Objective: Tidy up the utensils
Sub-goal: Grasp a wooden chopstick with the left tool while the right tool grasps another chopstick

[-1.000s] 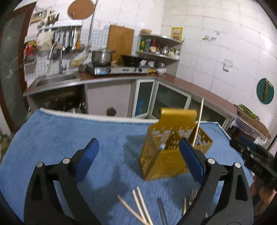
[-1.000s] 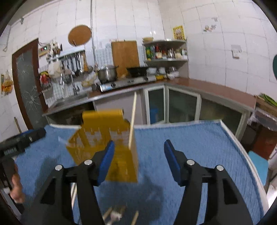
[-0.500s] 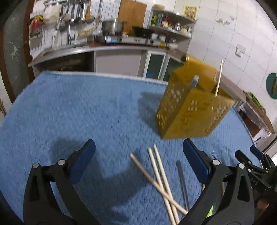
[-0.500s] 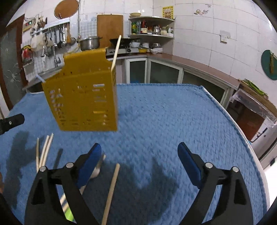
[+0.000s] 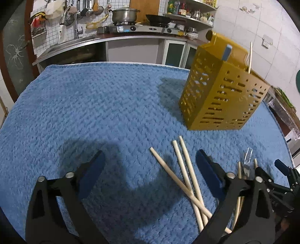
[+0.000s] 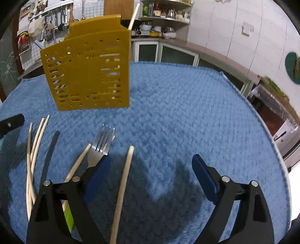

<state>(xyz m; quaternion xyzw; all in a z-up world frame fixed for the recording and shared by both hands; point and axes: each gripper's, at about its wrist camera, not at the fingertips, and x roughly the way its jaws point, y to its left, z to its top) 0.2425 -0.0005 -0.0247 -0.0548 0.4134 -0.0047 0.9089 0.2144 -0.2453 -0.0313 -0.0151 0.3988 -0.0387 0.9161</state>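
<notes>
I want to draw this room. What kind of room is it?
It looks like a home kitchen. There is a metal pot on a gas stove, a sink with a tap, and ladles hanging on the tiled wall.

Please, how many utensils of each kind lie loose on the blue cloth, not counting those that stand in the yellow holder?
Fork: 1
Dark stick: 1
Wooden chopsticks: 5 clearly seen; a pale tip beside the tines may be a sixth
Total: 7 clearly seen
</notes>
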